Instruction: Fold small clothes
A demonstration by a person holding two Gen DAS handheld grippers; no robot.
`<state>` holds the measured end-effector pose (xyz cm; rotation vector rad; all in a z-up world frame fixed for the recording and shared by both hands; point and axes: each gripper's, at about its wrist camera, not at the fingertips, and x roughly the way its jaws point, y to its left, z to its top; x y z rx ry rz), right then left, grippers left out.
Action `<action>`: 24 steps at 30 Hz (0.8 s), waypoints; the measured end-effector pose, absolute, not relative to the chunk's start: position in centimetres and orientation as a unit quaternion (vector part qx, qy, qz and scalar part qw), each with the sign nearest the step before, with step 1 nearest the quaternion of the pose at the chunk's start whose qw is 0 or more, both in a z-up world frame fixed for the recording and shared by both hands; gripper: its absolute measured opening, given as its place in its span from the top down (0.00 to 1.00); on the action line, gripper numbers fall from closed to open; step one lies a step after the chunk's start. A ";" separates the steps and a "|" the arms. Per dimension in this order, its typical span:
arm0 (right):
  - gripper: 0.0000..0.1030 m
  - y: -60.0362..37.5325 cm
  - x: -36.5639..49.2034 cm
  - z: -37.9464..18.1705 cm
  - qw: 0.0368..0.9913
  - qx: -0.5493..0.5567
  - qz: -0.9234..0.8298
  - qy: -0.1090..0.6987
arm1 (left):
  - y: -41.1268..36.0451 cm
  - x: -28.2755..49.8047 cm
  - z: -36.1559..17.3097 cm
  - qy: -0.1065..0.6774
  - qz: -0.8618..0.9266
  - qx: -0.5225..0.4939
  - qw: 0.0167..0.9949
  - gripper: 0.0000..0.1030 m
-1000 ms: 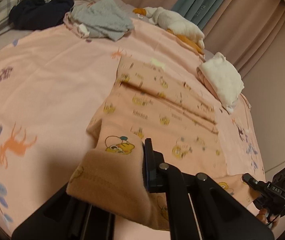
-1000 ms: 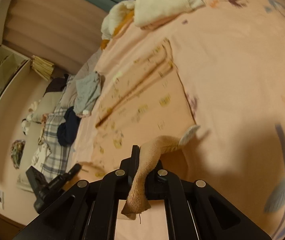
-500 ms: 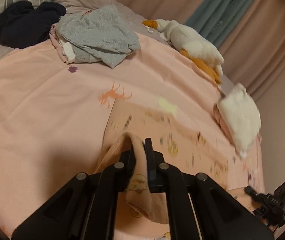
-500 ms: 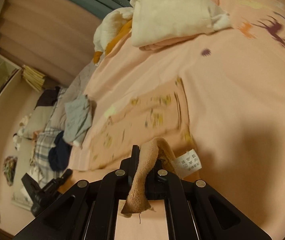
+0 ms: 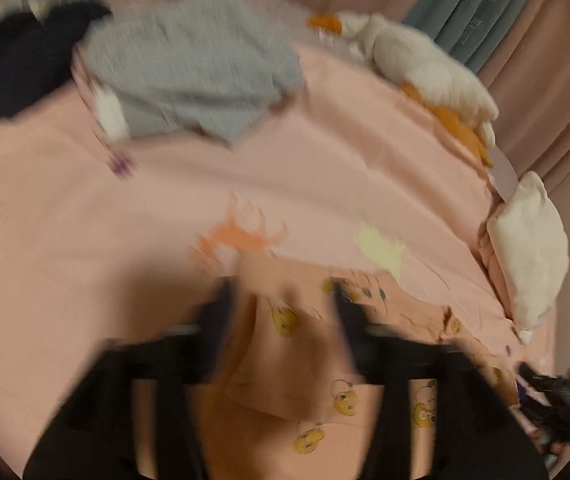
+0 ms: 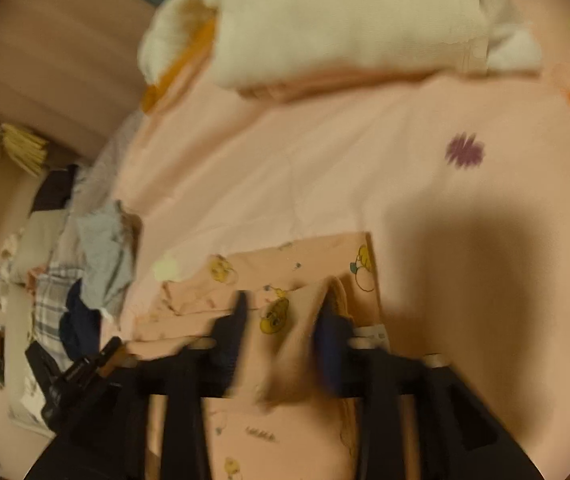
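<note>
In the left wrist view, the left gripper (image 5: 285, 300) is angled down over the pink bedsheet (image 5: 85, 220), and its jaws have just been opening; they are seen spread apart. The peach printed garment (image 5: 285, 360) lies folded between and under the fingers, and no pad is seen pressing on it, though blur softens the edges. A grey garment (image 5: 193, 76) and a dark garment (image 5: 17, 72) are piled at the far left. A white plush toy (image 5: 425, 68) lies at the far right, with a folded white cloth (image 5: 529, 248) nearer on the right. The right gripper (image 5: 557, 396) is glimpsed at the lower right edge.

In the right wrist view, the right gripper (image 6: 281, 320) is likewise tilted down, and its jaws have just been opening. A fold of the peach printed garment (image 6: 297, 316) stands loosely between the parted fingers, and the rest is spread flat on the sheet (image 6: 325, 160). The folded white cloth (image 6: 345, 20) lies at the far side. The left gripper (image 6: 81, 372) is seen at the near left.
</note>
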<state>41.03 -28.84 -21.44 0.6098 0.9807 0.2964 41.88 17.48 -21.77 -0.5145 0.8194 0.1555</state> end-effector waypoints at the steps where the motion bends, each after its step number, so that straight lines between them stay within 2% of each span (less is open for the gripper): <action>1: 0.41 -29.0 40.4 -20.6 0.838 0.270 0.132 0.455 | 17.7 41.0 -20.9 0.377 0.081 -0.240 0.891 0.25; 2: 0.37 -29.3 39.4 -19.6 0.850 0.249 0.121 0.448 | 17.8 39.9 -20.0 0.361 0.072 -0.237 0.899 0.26; 3: 0.37 -29.6 38.3 -18.5 0.862 0.235 0.110 0.436 | 17.9 39.4 -19.6 0.356 0.060 -0.235 0.902 0.26; 4: 0.37 -29.8 37.4 -17.7 0.869 0.227 0.109 0.425 | 17.6 38.4 -19.1 0.360 0.047 -0.230 0.903 0.31; 5: 0.37 -29.8 36.3 -17.1 0.875 0.217 0.115 0.417 | 17.3 38.0 -18.9 0.367 0.039 -0.223 0.902 0.46; 6: 0.41 -29.6 34.9 -16.6 0.879 0.201 0.116 0.417 | 16.5 37.3 -18.9 0.382 0.031 -0.204 0.901 0.58; 7: 0.48 -29.3 34.2 -16.5 0.880 0.189 0.114 0.420 | 15.4 36.7 -19.0 0.394 0.023 -0.180 0.901 0.79; 8: 0.63 -28.9 33.6 -16.6 0.881 0.179 0.118 0.421 | 14.4 36.3 -19.2 0.403 0.014 -0.160 0.901 0.89; 9: 0.77 -28.3 32.8 -16.9 0.880 0.165 0.128 0.427 | 12.8 35.7 -19.8 0.414 -0.004 -0.129 0.901 0.91; 12: 0.88 -26.4 32.2 -18.9 0.871 0.132 0.132 0.455 | 9.0 35.0 -22.7 0.451 -0.047 -0.077 0.888 0.92; 15: 0.92 -23.6 33.4 -21.9 0.855 0.118 0.129 0.488 | 7.4 36.2 -24.9 0.468 -0.054 -0.071 0.879 0.92; 18: 0.93 -22.0 35.4 -23.3 0.847 0.125 0.137 0.498 | 7.2 39.3 -26.7 0.482 -0.047 -0.097 0.870 0.92; 24: 0.93 -21.8 40.4 -22.9 0.856 0.148 0.137 0.476 | 7.3 45.0 -25.9 0.454 -0.011 -0.089 0.886 0.92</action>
